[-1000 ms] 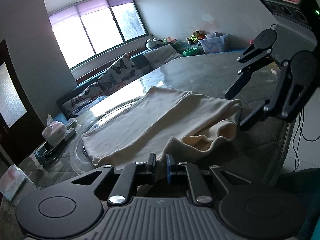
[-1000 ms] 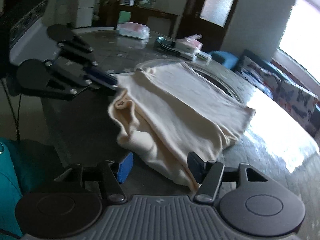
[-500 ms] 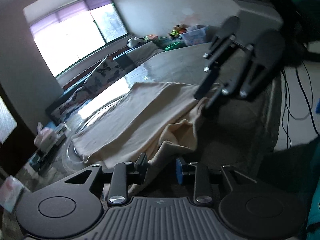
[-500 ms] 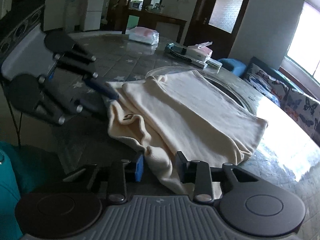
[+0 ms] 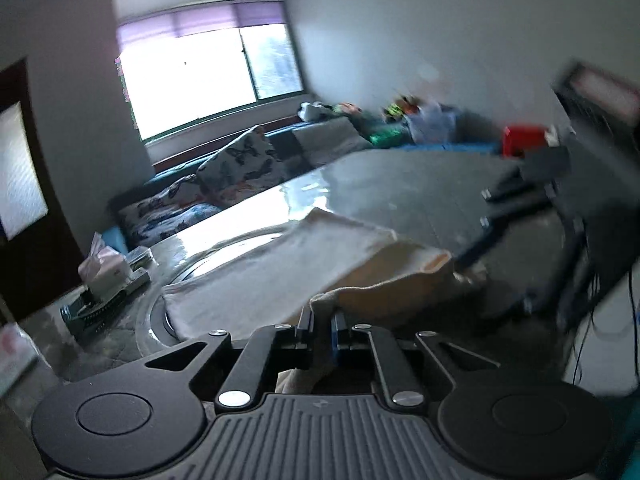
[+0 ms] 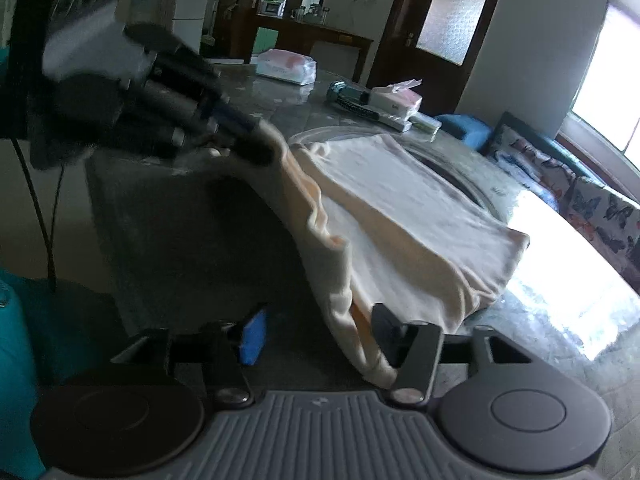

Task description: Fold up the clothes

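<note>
The left tool [image 5: 323,322] had just closed on the garment [image 6: 408,216] edge, lifting it; the right tool [image 6: 316,334], just opened wide, must grip next.

**Dim Room, Bright Window**

Wide window [image 5: 208,80] under a purple blind [image 5: 200,20], glare pooling on the glossy grey table [image 5: 400,184]. Long sofa [image 5: 168,208] below the sill with butterfly-print cushions [image 5: 240,168]. Pale walls [image 5: 420,20]. Dark wooden door [image 6: 444,20] with frosted glass, white fridge [image 6: 192,4] beyond. Tissue packs [image 6: 286,66] on the far tabletop.
</note>
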Motion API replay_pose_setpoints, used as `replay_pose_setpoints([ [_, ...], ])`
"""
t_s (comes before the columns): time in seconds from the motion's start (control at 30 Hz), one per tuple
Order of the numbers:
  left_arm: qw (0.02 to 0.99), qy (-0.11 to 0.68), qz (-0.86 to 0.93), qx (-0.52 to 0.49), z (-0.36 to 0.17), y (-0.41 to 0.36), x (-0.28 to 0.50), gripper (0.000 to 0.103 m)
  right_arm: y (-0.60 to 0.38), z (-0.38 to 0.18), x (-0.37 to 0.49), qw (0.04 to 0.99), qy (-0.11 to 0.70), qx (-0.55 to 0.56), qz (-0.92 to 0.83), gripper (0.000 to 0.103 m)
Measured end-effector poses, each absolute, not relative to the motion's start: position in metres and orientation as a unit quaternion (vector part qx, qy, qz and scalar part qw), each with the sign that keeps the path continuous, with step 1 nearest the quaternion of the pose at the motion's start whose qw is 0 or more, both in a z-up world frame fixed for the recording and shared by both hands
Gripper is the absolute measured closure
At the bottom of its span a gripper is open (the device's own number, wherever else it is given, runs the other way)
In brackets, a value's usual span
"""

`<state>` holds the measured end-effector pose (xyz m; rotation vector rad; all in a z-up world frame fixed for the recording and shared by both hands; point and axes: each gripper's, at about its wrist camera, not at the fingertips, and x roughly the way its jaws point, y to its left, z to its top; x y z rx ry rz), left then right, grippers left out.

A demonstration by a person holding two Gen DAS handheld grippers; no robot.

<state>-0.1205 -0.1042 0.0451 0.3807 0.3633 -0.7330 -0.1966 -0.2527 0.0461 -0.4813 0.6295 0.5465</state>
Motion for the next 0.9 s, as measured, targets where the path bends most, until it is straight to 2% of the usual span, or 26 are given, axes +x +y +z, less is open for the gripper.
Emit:
replay_pose_setpoints([
  [0.07, 0.901, 0.176, -0.353, 0.18, 0.048, -0.106, -0.114, 0.095, -0.252, 0.043, -0.19, 0.892, 0.294, -0.229, 0.256, 0.042],
  [0.17, 0.902, 0.18, -0.35, 0.177, 0.047, -0.108, -0.106, 0.094, -0.252, 0.039, -0.174, 0.896, 0.296, -0.208, 0.256, 0.05],
  [0.33, 0.898, 0.194, -0.346, 0.191, 0.038, -0.104, -0.107, 0.091, -0.256, 0.04, -0.146, 0.896, 0.321, -0.163, 0.26, 0.081],
  [0.43, 0.895, 0.195, -0.344, 0.207, 0.031, -0.098, -0.115, 0.087, -0.263, 0.049, -0.136, 0.898, 0.326, -0.127, 0.265, 0.087],
  [0.57, 0.891, 0.189, -0.339, 0.237, 0.022, -0.093, -0.127, 0.074, -0.268, 0.061, -0.127, 0.903, 0.325, -0.099, 0.264, 0.088],
  [0.9, 0.877, 0.148, -0.319, 0.327, 0.002, -0.097, -0.138, 0.069, -0.268, 0.072, -0.123, 0.912, 0.312, -0.089, 0.252, 0.089],
])
